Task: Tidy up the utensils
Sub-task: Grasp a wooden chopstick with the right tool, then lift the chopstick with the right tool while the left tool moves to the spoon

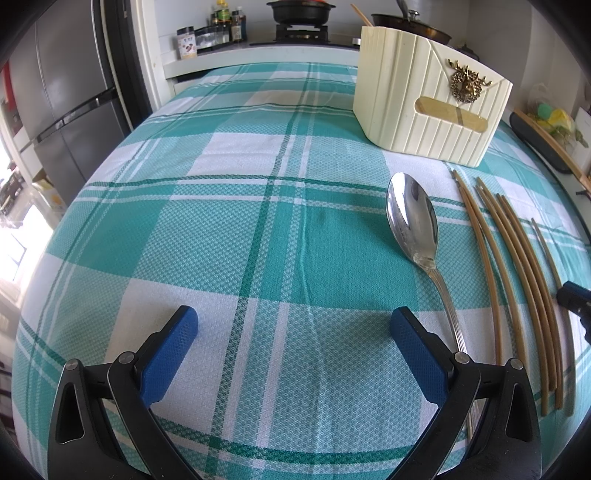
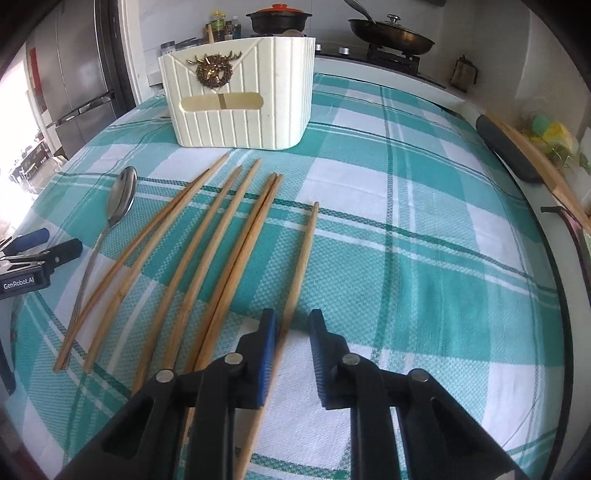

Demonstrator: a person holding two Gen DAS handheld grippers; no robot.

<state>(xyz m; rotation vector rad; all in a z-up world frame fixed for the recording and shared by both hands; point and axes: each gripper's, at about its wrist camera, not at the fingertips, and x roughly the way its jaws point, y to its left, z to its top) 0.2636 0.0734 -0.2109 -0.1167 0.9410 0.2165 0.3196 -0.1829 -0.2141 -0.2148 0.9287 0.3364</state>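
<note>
Left wrist view: the left gripper (image 1: 293,325) hovers over the tablecloth (image 1: 221,229) with its blue-padded fingers (image 1: 168,360) spread wide and nothing between them.
Right wrist view: the right gripper (image 2: 293,325) is low over the cloth, its fingers parted a little, straddling the single chopstick (image 2: 301,266); the left pad lies just beside the stick, and whether it touches cannot be told.
Cloth: woven waffle texture, teal and white plaid with dark green lines, lying flat over the table.
Spoon (image 1: 413,225): polished metal, oval bowl facing up, ribbed slim handle running back past the left gripper's right finger.
Chopsticks (image 2: 207,251): light wood, long and tapered, fanned side by side between the spoon and the single stick, tips toward the holder; two of them touch along their length.
Holder (image 2: 240,99): cream plastic, ribbed vertical grooves, rounded corners, a gilt deer-head wreath badge and a tan slot on the front; it stands upright beyond the chopstick tips, and a stick pokes out of its top.
Around: a grey refrigerator (image 1: 62,110) to the left, a stove behind with a black pot (image 2: 279,18) under a red lid and a lidded pan (image 2: 391,35), spice jars (image 1: 207,35) on the counter.
In the way: only bare cloth lies between the chopstick tips and the holder.
</note>
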